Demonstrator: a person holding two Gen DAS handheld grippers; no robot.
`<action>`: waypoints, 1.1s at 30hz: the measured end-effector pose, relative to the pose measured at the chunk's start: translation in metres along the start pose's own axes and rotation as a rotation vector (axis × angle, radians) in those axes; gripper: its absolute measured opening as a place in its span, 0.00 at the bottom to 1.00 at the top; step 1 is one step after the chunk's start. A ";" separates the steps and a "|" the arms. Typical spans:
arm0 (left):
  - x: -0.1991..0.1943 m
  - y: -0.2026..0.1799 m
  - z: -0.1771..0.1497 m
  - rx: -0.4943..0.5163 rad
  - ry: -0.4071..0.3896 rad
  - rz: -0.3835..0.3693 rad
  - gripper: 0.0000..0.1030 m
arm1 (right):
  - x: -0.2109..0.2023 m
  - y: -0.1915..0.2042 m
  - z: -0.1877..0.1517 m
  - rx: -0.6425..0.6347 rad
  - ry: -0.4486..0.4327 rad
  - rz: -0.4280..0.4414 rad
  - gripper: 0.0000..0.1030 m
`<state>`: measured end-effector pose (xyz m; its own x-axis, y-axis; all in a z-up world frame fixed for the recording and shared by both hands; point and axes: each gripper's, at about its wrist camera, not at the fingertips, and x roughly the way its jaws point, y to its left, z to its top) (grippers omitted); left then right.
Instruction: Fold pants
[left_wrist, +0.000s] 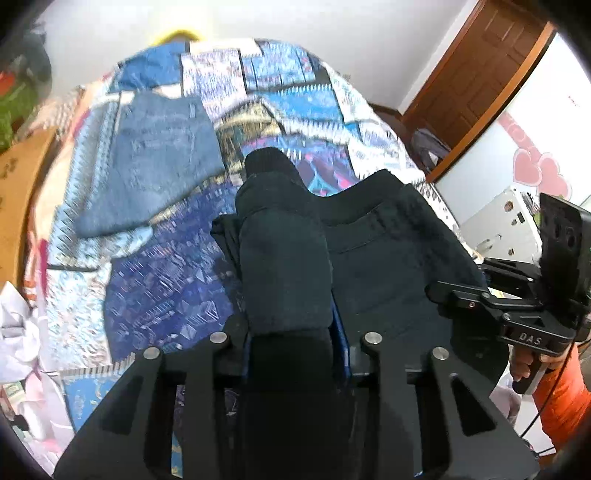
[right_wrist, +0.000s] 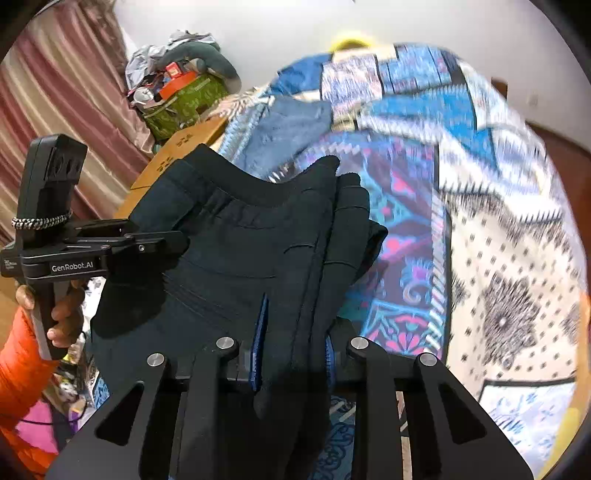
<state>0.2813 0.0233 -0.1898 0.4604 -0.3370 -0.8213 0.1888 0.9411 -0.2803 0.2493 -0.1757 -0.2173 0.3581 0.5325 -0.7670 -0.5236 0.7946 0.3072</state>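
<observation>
Pants (left_wrist: 388, 258), dark and bunched, are hanging in the air above the patterned bedspread (left_wrist: 155, 280), with the left gripper (left_wrist: 291, 332) and the right gripper (right_wrist: 291, 354) each clamping a thick wad of the fabric. Because the layers are sitting unevenly between the jaws, one layer is likely slipping free, and the slack cloth risks landing crooked or dragging onto the folded jeans (left_wrist: 162, 162) lying nearby.

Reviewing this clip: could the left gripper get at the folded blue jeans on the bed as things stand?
Probably not yet. The left gripper is shut on the black pants, which hang in front of it. The blue jeans lie uncovered on the patterned bedspread, but the gripper would first have to let go.
</observation>
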 end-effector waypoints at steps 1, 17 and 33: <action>-0.006 -0.001 0.002 0.005 -0.018 0.005 0.32 | -0.006 0.005 0.005 -0.017 -0.021 -0.008 0.21; -0.118 0.041 0.098 0.034 -0.408 0.182 0.31 | -0.025 0.066 0.135 -0.149 -0.292 -0.037 0.20; -0.027 0.163 0.175 -0.093 -0.349 0.290 0.30 | 0.100 0.063 0.216 -0.162 -0.207 -0.039 0.20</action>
<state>0.4519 0.1817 -0.1263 0.7499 -0.0334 -0.6608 -0.0622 0.9907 -0.1206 0.4189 -0.0096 -0.1531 0.5221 0.5639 -0.6398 -0.6173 0.7676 0.1728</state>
